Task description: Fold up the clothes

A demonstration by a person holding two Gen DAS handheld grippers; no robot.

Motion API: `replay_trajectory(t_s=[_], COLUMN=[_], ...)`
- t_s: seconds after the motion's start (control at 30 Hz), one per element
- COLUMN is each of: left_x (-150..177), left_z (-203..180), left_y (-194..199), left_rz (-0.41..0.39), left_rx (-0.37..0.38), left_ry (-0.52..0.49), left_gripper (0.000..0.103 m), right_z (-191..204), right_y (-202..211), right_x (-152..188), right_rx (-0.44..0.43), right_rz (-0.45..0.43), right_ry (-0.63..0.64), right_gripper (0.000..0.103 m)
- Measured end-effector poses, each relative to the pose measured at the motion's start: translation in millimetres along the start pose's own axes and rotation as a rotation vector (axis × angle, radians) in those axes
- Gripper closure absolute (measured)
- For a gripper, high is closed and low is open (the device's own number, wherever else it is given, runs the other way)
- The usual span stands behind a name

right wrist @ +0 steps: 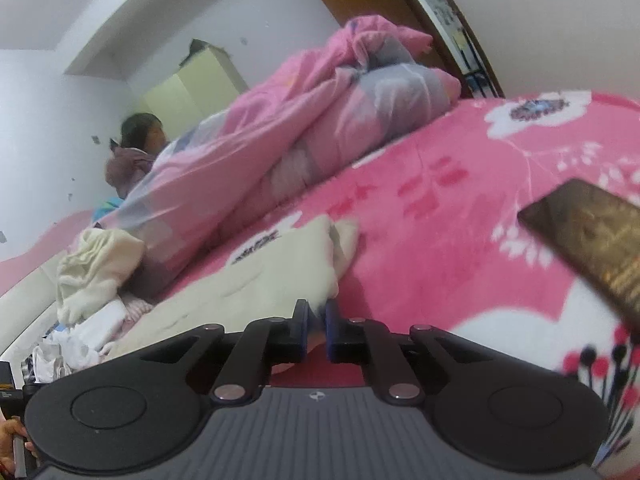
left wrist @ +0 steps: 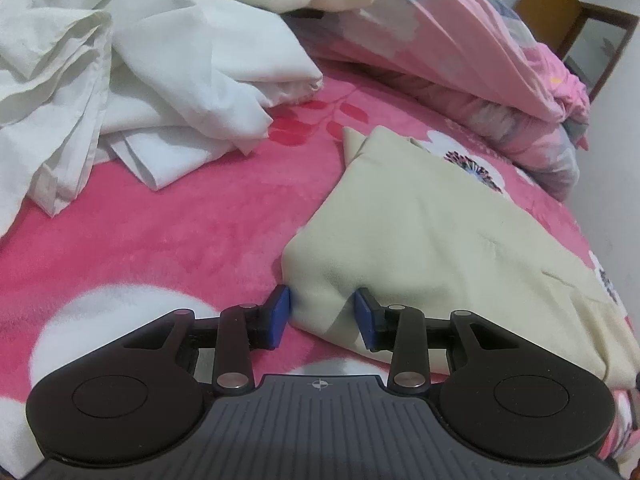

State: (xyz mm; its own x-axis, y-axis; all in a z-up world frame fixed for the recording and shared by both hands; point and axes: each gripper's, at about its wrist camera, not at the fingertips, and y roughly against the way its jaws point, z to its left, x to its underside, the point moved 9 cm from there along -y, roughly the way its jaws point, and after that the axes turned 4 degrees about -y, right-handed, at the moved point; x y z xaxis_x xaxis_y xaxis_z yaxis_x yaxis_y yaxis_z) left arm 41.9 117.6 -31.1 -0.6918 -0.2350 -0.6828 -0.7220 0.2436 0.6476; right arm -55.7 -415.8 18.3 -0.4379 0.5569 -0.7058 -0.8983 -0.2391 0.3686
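Left wrist: fleecy blanket (left wrist: 168, 240), smooth cream garment (left wrist: 440, 232)

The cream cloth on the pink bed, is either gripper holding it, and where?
The right gripper is shut on the folded cream cloth at its near edge. The left gripper is open around a near corner fold of it, not clamped.

Cream garment (left wrist: 440, 232), folded flat on pink floral blanket (left wrist: 160, 240); crumpled white clothes (left wrist: 120, 80) heaped well apart, behind.
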Motion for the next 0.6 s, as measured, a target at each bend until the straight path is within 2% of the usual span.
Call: replay_trajectory(t_s=[0.17, 0.27, 0.3, 0.33, 0.43, 0.5, 0.6], left_x=[0.4, 0.9, 1.1, 1.4, 2.2, 2.4, 2.5], left_z=[-2.0, -2.7, -2.7, -2.6, -2.0, -1.7, -0.4], left_y=[0.4, 0.5, 0.6, 0.7, 1.5, 2.0, 4.1], left_rz=[-0.005, -0.01, -0.012, -0.014, -0.015, -0.013, -0.006], left_rx=[-0.001, 0.002, 0.004, 0.008, 0.022, 0.031, 0.043], left_ry=[-0.039, -0.061, -0.064, -0.067, -0.07, -0.074, -0.057], left_gripper=[0.067, 0.067, 0.067, 0.067, 0.067, 0.066, 0.066], right_z=[-3.1, 1.1, 2.6, 0.9, -20.1, -19.1, 31.4], right_y=[3.6, 0.5, -0.4, 0.4, 18.7, 33.5, 34.5], right_x=[-11.2, -9.6, -9.2, -11.3, -31.6, -40.4, -26.7], right_rx=[-0.002, 0.081, 0.11, 0.19, 0.425, 0.394, 0.278], right_rz=[-0.038, -0.038, -0.038, -0.056, -0.119, -0.135, -0.103], right_ry=[0.02, 0.149, 0.193, 0.255, 0.375, 0.33, 0.49], right_gripper=[0.096, 0.096, 0.099, 0.103, 0.103, 0.103, 0.103])
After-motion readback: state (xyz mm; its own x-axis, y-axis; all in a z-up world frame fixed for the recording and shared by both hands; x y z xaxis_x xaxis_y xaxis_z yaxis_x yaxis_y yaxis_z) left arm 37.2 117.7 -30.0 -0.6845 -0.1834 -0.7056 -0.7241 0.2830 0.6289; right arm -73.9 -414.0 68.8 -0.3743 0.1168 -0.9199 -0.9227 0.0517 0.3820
